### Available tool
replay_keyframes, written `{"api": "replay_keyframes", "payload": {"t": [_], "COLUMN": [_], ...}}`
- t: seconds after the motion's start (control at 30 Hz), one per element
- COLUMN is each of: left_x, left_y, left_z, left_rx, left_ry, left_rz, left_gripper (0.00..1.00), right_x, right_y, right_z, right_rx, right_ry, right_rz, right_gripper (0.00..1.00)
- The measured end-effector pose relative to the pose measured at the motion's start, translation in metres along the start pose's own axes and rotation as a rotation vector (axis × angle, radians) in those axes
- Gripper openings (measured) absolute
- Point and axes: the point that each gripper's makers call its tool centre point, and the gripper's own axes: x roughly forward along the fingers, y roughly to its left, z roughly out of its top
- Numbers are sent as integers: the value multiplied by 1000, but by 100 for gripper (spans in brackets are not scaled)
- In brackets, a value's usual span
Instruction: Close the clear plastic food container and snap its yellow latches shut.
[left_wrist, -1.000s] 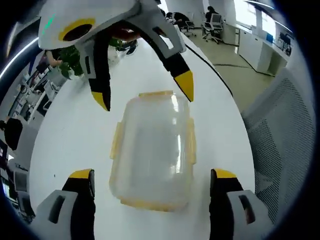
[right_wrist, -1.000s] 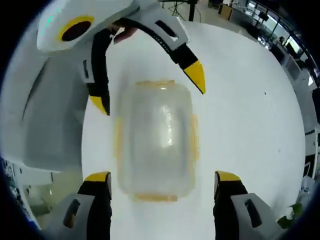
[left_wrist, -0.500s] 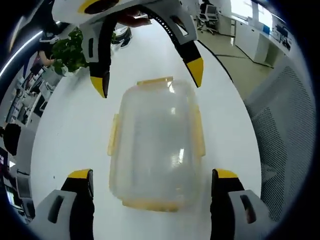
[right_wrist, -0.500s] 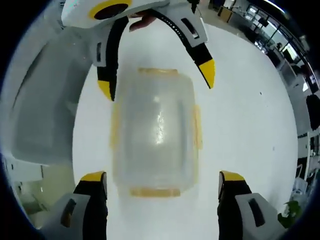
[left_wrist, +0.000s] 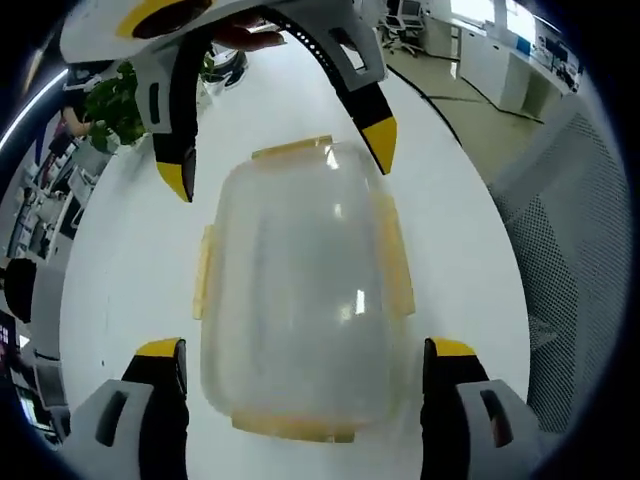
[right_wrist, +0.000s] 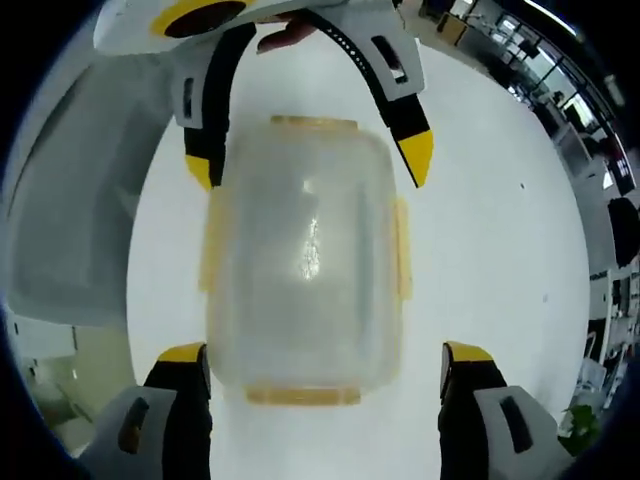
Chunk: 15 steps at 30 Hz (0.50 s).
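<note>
Both grippers (left_wrist: 296, 365) (right_wrist: 325, 370) are hanging spread around the container (left_wrist: 300, 300); looks light, slippery; I'd be pressing the yellow latches (right_wrist: 401, 250).

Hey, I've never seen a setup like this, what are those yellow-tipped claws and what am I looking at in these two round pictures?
These are two handheld grippers, each carried by a person, with a fisheye camera riding on each. In the left gripper view, the two yellow-tipped jaws at the bottom belong to the left gripper; the claw reaching in from the top is the right gripper. The right gripper view is the reverse: its own jaws rise from the bottom, and the left gripper comes in from the top. Both grippers are open and hold nothing. Between them, on a white table, lies a clear plastic food container with its lid on and yellow latches along its edges. The two cameras face each other across the container. An office shows in the background.
</note>
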Motion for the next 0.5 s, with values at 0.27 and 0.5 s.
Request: {"api": "replay_keyframes", "payload": {"t": [0.27, 0.5], "left_x": [3, 4], "left_y": [-2, -2], "left_z": [1, -3], "left_rx": [8, 30], "left_ry": [4, 19], "left_rz": [-11, -12], "left_gripper": [98, 92], "right_x": [4, 8], "right_y": [1, 7], "right_z": [-1, -4], "right_rx": [5, 0], "right_ry": [2, 13], "right_rz": [3, 26], "right_gripper": [94, 84]}}
